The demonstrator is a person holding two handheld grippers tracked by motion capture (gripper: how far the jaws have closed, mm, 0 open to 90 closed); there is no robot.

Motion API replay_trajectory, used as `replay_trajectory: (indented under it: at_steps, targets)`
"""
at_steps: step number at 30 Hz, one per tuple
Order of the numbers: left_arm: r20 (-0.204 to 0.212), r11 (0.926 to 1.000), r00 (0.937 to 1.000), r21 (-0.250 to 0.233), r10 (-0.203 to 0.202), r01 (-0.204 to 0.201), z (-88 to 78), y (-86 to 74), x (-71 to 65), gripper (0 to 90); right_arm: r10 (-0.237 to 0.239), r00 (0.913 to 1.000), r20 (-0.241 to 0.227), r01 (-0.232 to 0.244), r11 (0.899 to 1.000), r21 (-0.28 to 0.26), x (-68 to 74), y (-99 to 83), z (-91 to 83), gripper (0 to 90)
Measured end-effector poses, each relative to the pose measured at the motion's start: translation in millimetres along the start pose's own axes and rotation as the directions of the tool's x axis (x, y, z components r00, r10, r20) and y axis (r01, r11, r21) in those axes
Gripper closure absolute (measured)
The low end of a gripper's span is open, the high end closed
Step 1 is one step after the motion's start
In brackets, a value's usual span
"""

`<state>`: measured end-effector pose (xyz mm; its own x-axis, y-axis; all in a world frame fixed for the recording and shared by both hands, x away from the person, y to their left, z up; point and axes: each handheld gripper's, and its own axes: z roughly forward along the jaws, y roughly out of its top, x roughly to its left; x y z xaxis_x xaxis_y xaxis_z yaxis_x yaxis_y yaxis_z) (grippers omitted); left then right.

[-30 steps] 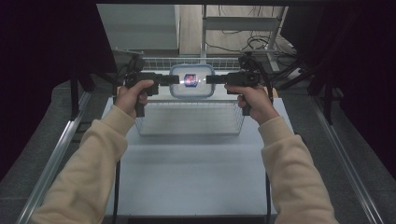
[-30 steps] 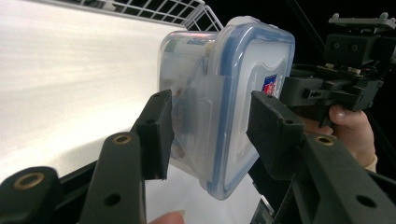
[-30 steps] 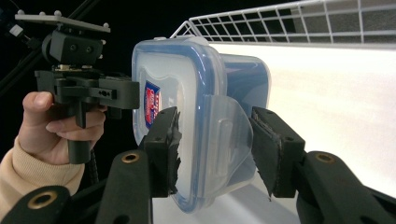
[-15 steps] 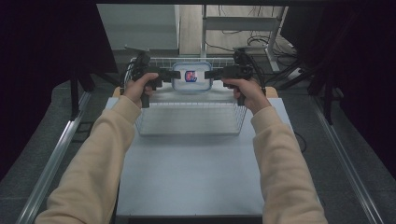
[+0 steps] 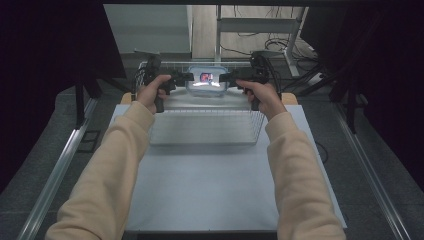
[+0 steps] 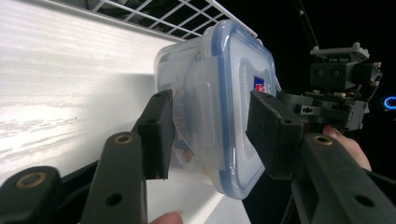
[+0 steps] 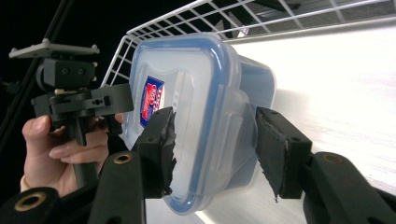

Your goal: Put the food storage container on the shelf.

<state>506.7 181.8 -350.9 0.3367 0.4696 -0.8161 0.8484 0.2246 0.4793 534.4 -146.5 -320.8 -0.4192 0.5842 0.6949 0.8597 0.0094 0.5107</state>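
containers: one blue-rimmed lidded box (image 5: 206, 81) | grippers: two | box between left gripper (image 6: 209, 128) and right gripper (image 7: 212, 140) | each clamps a side latch | wire basket (image 5: 205, 127) below

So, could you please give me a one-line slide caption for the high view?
Two hand-held grippers, left and right, hold a clear lidded container above a white wire basket.

The box lid (image 7: 180, 88) carries a red and blue label (image 7: 151, 100) with white lettering too small to read. Embossed letters beside it cannot be made out either.
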Motion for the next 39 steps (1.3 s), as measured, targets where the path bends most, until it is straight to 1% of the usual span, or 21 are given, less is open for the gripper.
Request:
replay_trajectory:
  at_steps: [2, 4, 8, 13, 18, 25, 27, 28, 29, 30, 32, 34, 35, 37, 39]
  targets:
    - [0.002, 1.0, 1.0, -0.004, -0.007, 0.007, 0.9, 0.5, 1.6, 52.1, 0.023, 0.9997, 0.008, -0.023, 1.0, -0.004, 0.6, 0.3, 1.4, 48.1]
    - [0.004, 0.9999, 0.9999, -0.006, -0.012, 0.012, 1.9, 0.9, 3.1, 51.6, 0.034, 0.9994, 0.011, -0.034, 0.999, -0.007, 0.1, 0.4, 2.4, 47.5]
    - [0.002, 0.9995, 0.9996, -0.012, -0.028, 0.028, 3.6, 1.0, 5.4, 50.5, 0.079, 0.9969, 0.004, -0.079, 0.997, -0.026, -3.9, 0.8, 4.6, 47.1]
    - [0.011, 0.999, 0.9991, -0.018, -0.042, 0.042, 5.0, 0.8, 9.2, 49.2, 0.106, 0.9943, -0.003, -0.106, 0.993, -0.048, -8.2, 0.6, 7.6, 46.2]
    - [0.016, 0.9988, 0.999, -0.026, -0.042, 0.042, 5.0, -0.2, 9.9, 48.9, 0.112, 0.9937, 0.003, -0.111, 0.992, -0.056, -8.1, 1.2, 9.2, 45.7]
    - [0.013, 0.9987, 0.9992, -0.033, -0.039, 0.039, 3.8, -3.8, 8.5, 48.7, 0.11, 0.9939, -0.006, -0.11, 0.993, -0.051, -9.3, 1.7, 9.4, 45.8]
    - [0.005, 0.9988, 0.9994, -0.034, -0.034, 0.034, 3.9, -4.2, 7.0, 48.6, 0.105, 0.9945, -0.004, -0.105, 0.993, -0.05, -8.7, 1.5, 9.2, 44.9]
    - [0.0, 0.9989, 0.9997, -0.039, -0.025, 0.025, 4.1, -4.4, 5.2, 47.8, 0.093, 0.9957, 0.0, -0.093, 0.995, -0.047, -8.1, 1.3, 9.3, 43.1]
    - [0.002, 0.9987, 0.9999, -0.05, -0.014, 0.014, 4.0, -4.5, 3.4, 44.3, 0.084, 0.9965, 0.007, -0.083, 0.995, -0.046, -7.0, 0.8, 9.6, 35.5]
    - [0.006, 0.9977, 0.9999, -0.068, -0.01, 0.01, 3.7, -4.6, 1.4, 39.9, 0.082, 0.9966, 0.012, -0.081, 0.995, -0.051, -5.6, 0.4, 9.5, 29.7]
    - [0.013, 0.9957, 0.9999, -0.093, 0.007, -0.005, 1.3, -4.5, -1.4, 33.6, 0.075, 0.9972, -0.001, -0.075, 0.994, -0.082, -2.8, -0.7, 7.8, 22.4]
    - [0.022, 0.9933, 0.9995, -0.114, 0.023, -0.02, -1.9, -5.1, -4.8, 29.6, 0.059, 0.9982, 0.01, -0.058, 0.992, -0.112, 2.3, -2.0, 4.1, 19.5]
    - [0.016, 0.9926, 0.9993, -0.117, 0.035, -0.033, -3.4, -5.8, -7.2, 28.0, 0.039, 0.9991, 0.017, -0.037, 0.991, -0.128, 4.4, -3.0, 2.3, 18.3]
    - [-0.003, 0.9906, 0.9985, -0.125, 0.055, -0.055, -7.0, -7.7, -12.1, 25.4, 0.018, 0.9997, 0.018, -0.015, 0.989, -0.15, 10.5, -5.4, -2.1, 16.1]
    - [-0.044, 0.9863, 0.995, -0.135, 0.09, -0.095, -11.9, -11.0, -18.1, 23.6, -0.022, 0.9984, 0.052, 0.031, 0.984, -0.178, 17.5, -8.5, -7.4, 15.5]
